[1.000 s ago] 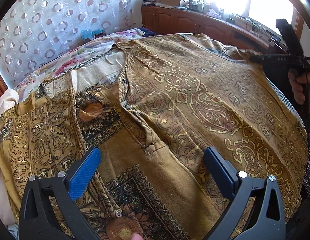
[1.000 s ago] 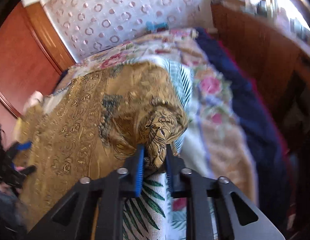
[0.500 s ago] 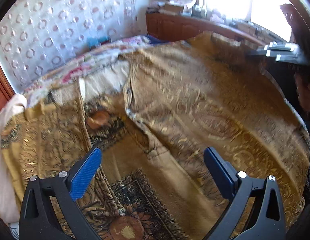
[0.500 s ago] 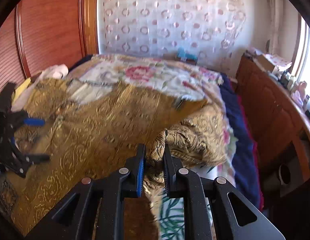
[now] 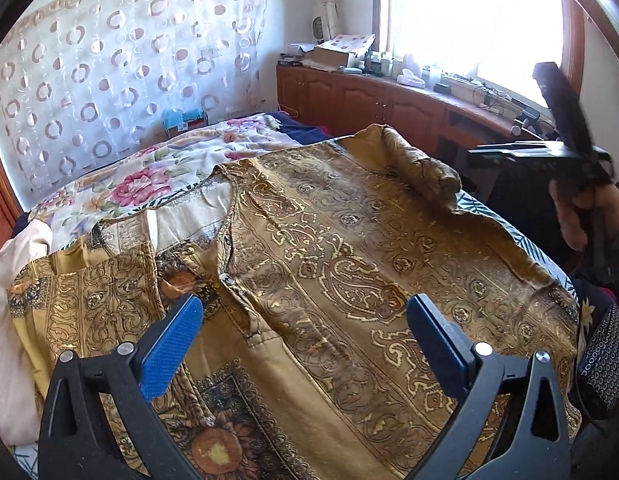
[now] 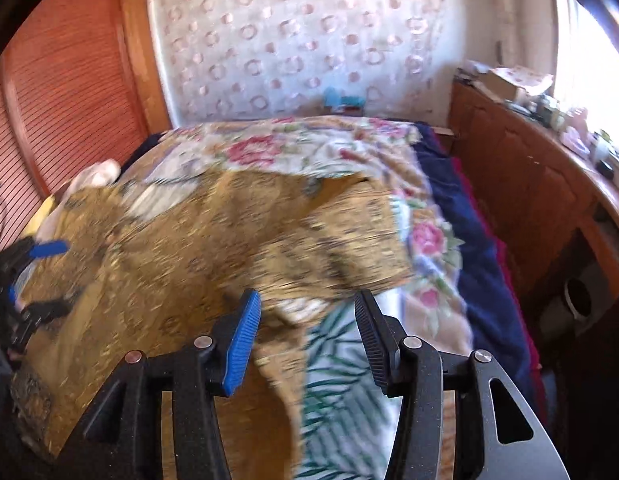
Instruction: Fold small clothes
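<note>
While both tongs gape, gold paisley shirt [image 5: 349, 272] lies spread, sleeve bunched.

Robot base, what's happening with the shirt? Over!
Left gripper open above gold shirt. Right gripper open, holding nothing. Shirt spread on bed; nothing blocking.

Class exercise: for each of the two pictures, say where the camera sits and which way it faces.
Left wrist: on the left gripper, open, above the golden shirt, facing the window; the right hand shows.
Right wrist: on the right gripper, open, facing the curtained wall; the left gripper shows at the left edge.
Shared: shirt, floral bedspread.
</note>
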The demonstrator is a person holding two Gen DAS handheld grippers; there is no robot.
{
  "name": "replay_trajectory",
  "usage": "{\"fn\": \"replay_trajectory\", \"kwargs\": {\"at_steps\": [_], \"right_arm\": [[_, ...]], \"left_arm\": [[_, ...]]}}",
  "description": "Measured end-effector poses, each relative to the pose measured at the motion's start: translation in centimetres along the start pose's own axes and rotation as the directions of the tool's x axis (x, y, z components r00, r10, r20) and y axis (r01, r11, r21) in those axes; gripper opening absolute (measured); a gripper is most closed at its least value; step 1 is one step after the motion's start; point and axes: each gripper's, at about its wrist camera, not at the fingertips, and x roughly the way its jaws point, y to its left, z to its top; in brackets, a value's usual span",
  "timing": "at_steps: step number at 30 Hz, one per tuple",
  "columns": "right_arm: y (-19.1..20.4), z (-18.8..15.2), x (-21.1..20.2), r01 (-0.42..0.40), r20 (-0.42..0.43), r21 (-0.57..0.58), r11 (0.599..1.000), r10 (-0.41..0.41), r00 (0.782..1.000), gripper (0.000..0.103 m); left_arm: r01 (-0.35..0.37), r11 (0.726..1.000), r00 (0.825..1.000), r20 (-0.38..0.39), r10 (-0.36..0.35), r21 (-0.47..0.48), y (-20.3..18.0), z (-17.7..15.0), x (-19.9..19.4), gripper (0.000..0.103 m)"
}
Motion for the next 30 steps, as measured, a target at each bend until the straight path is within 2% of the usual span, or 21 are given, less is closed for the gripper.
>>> {"fn": "replay_trajectory", "kwargs": {"at_steps": [2,6,9,14,15,16,18,19,20,23,27,30], "right_arm": [[-1.5,0.4,1.4,0.023,-0.006,0.040,0.999,-0.023,1.000,0.051],[-2.7,1.2,6.5,0.048,-0.075,0.091,0.995,-0.041,0.996,0.051],[-3.5,1.8,9.6,0.022,-0.123,0.170,0.985,-0.001,0.992,0.051],[-5.0,2.7,11.6,-0.022,-0.152,0.238,0.971,0.060,0.987,0.051],[-5.1,2.7,11.5,-0.031,-0.149,0.234,0.972,0.067,0.987,0.044],[-5.0,2.8,11.5,-0.038,-0.142,0.224,0.974,0.072,0.987,0.041],[-5.0,2.8,11.1,0.003,-0.131,0.186,0.983,0.022,0.991,0.026],[-4.7,2.7,10.9,0.019,-0.126,0.170,0.985,0.003,0.992,0.022],[-4.7,2.9,10.7,0.037,-0.115,0.155,0.987,-0.019,0.993,0.011],[-3.9,2.4,9.4,0.038,-0.077,0.133,0.990,-0.027,0.997,0.008],[-2.2,2.5,8.7,0.087,-0.035,0.060,0.994,-0.085,0.996,0.006],[-1.6,2.7,8.8,0.118,-0.037,0.039,0.992,-0.116,0.993,0.007]], "left_arm": [[0.002,1.000,1.000,0.000,-0.002,-0.007,-0.1,-0.2,-0.2,0.102],[-0.005,1.000,1.000,-0.010,0.005,-0.014,-0.1,-0.6,-0.6,0.102],[-0.016,1.000,1.000,-0.017,0.015,-0.014,0.0,-0.9,-0.8,0.102],[-0.026,0.999,0.999,-0.022,0.025,-0.025,0.5,-1.3,-0.9,0.102],[-0.027,0.999,0.999,-0.023,0.027,-0.028,0.6,-1.4,-0.9,0.102],[-0.030,0.999,0.999,-0.024,0.029,-0.031,0.7,-1.5,-1.0,0.102],[-0.033,0.999,0.999,-0.022,0.032,-0.034,0.8,-1.6,-1.1,0.102],[-0.033,0.999,0.999,-0.021,0.032,-0.038,0.9,-1.6,-1.2,0.102],[-0.033,0.999,0.999,-0.020,0.032,-0.040,1.0,-1.6,-1.3,0.102],[-0.039,0.998,0.999,-0.016,0.039,-0.044,1.2,-1.8,-1.4,0.102],[-0.047,0.998,0.999,-0.016,0.046,-0.051,1.6,-2.2,-1.8,0.102],[-0.052,0.997,0.999,-0.017,0.051,-0.057,1.9,-2.6,-2.1,0.102]]}}
